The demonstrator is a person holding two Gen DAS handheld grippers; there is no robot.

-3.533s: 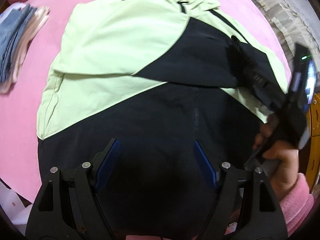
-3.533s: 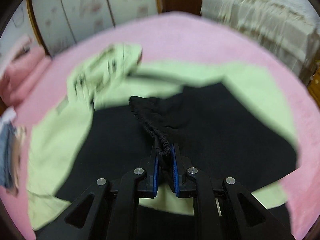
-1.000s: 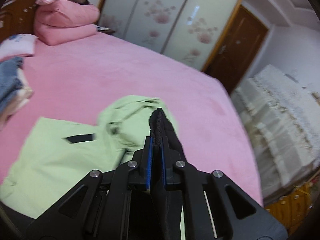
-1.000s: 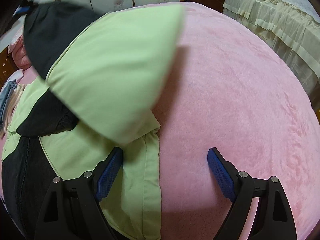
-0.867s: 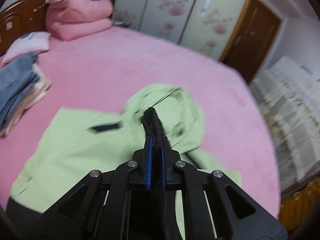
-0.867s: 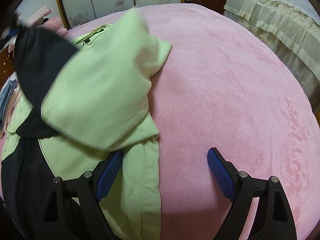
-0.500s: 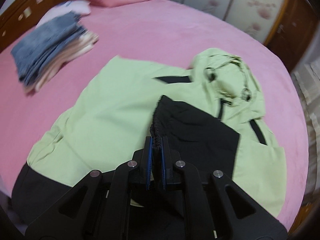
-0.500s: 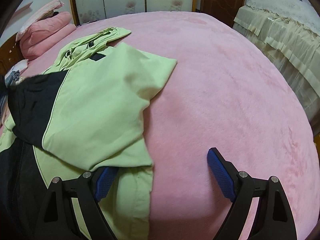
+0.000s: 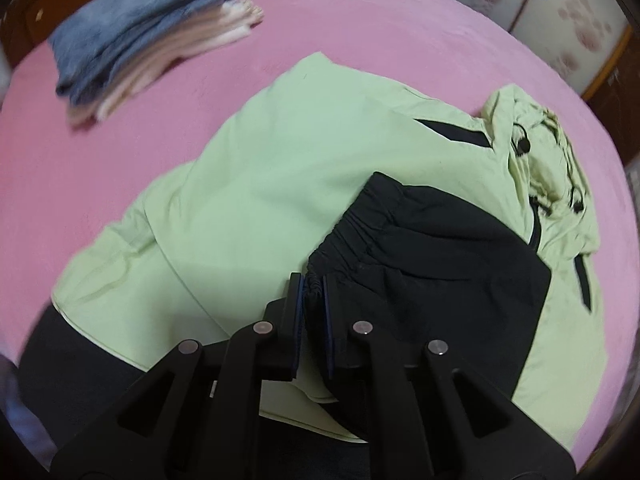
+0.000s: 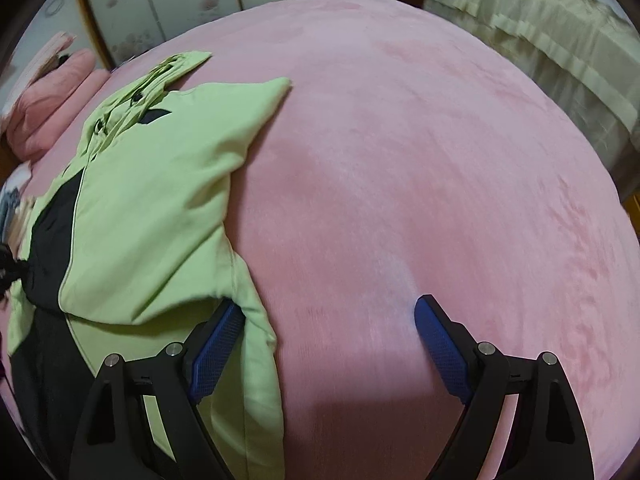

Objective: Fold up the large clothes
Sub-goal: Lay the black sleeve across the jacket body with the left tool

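A light green and black hooded jacket [image 9: 280, 184] lies spread on the pink bed [image 9: 80, 184]. My left gripper [image 9: 311, 292] is shut on the gathered black sleeve cuff [image 9: 340, 240] and holds it low over the jacket's chest, the sleeve folded across the body. The hood [image 9: 540, 148] lies at the far right. In the right wrist view the jacket [image 10: 152, 208] lies at the left with the folded sleeve on top. My right gripper [image 10: 330, 328] is open and empty, its left finger [image 10: 218, 340] at the jacket's edge, its right finger over bare blanket.
A stack of folded clothes [image 9: 140, 44], blue on top, lies on the bed at the far left. Pink pillows [image 10: 44, 100] lie at the headboard. A wardrobe [image 10: 200, 0] stands behind. A cream frilled bedspread [image 10: 560, 40] is at the right.
My left gripper has carried the black cuff down and across onto the jacket's chest. The green sleeve has settled flat. My right gripper stays open at the jacket's right edge.
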